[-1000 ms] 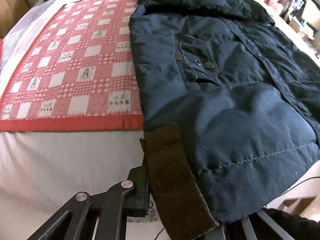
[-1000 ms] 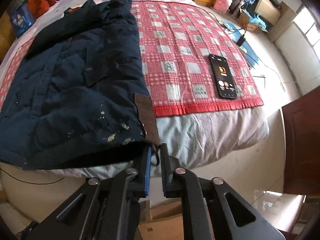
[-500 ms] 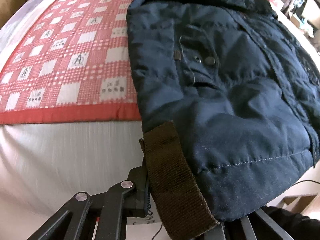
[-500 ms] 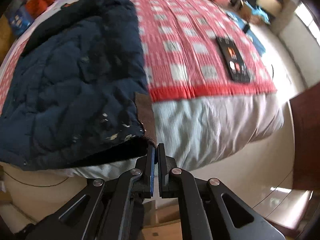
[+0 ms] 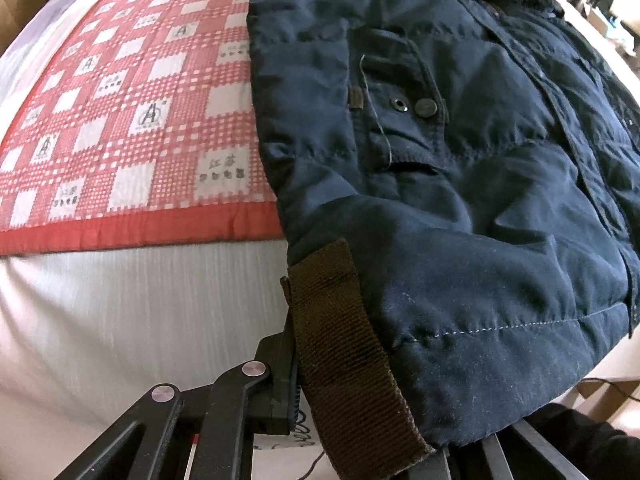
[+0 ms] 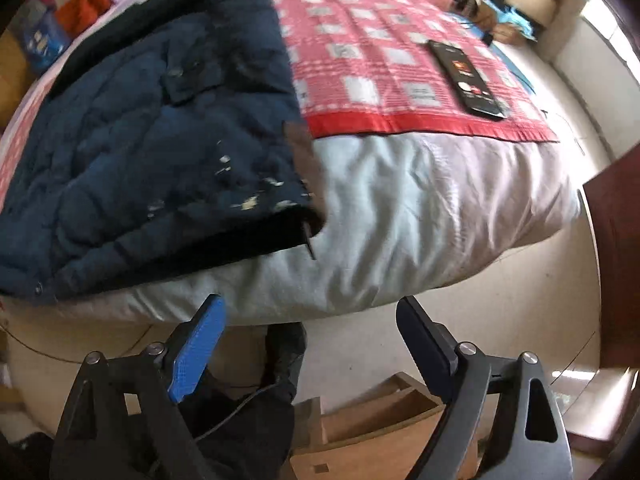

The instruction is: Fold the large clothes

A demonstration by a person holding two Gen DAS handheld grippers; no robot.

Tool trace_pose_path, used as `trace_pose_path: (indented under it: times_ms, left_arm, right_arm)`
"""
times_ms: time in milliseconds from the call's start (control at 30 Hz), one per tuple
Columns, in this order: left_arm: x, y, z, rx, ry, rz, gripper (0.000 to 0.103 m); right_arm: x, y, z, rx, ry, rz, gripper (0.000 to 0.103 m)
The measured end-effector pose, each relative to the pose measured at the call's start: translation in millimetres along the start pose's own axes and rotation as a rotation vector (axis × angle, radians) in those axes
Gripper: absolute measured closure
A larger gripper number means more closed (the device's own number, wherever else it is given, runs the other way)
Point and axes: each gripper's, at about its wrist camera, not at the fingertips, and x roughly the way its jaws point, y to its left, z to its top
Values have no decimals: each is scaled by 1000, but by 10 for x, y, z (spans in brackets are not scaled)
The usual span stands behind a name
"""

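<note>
A dark navy padded jacket (image 5: 460,200) lies spread on the bed, its hem hanging over the front edge. A brown webbing strap (image 5: 344,360) runs down the hem's left corner. My left gripper (image 5: 340,420) is shut on that corner; the cloth hides its right finger. In the right wrist view the jacket (image 6: 140,140) lies at the left, and its other hem corner, with a brown strap (image 6: 304,152), rests free on the sheet. Below the bed edge my right gripper (image 6: 312,340) has its jaws opening wide, with nothing between them.
A red checked blanket (image 6: 360,40) covers the white sheet (image 6: 420,208) of the bed. A black phone (image 6: 466,80) lies on the blanket at the right. A wooden crate (image 6: 360,420) stands on the floor under my right gripper, and a brown door (image 6: 616,260) is at the far right.
My right gripper has opened and let go of the jacket's corner, which now lies on the bed edge. That gripper has dropped below the edge. The left gripper keeps its hold and has sunk slightly.
</note>
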Motion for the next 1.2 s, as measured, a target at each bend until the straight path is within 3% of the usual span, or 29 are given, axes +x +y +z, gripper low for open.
trace_pose_path:
  times_ms: [133,367,533,633,867,900,933,967,1033,1200]
  left_arm:
    - [21,3,18,-22,3,8,91]
    - [12,1,18,-42,3,21,91]
    - [12,33,1,-77,-6,23,91]
    - [9,35,-30,-82,-8,25,91]
    - [71,53,-55,-108,-12,26,91]
    - [82,57,-61,-109,-14,27,91]
    - [95,67,-63,-112,-14,26,91]
    - [111,81,-68,-117,-12,24,91]
    - [147,81,-76,-118,-8,24,91]
    - [133,125,-129,-138,-11,10,91]
  right_arm:
    - [117,19,101,-74,-44,-33,13]
    - [359,66,433,-76,-165,-10,14]
    - [504,-96,576,-9,-163,13,43]
    - [511,-217,515,21,-146,22,44]
    - [596,106,695,-86,-157,71,48]
    - [609,103,743,-83,-161,69,56]
    - [621,80,771,-71,-158,71,76]
    - [636,-4,813,-29,-146,86,80]
    - [619,-93,811,14,-135,99,83]
    - [356,-65,820,-37,-145,88,86]
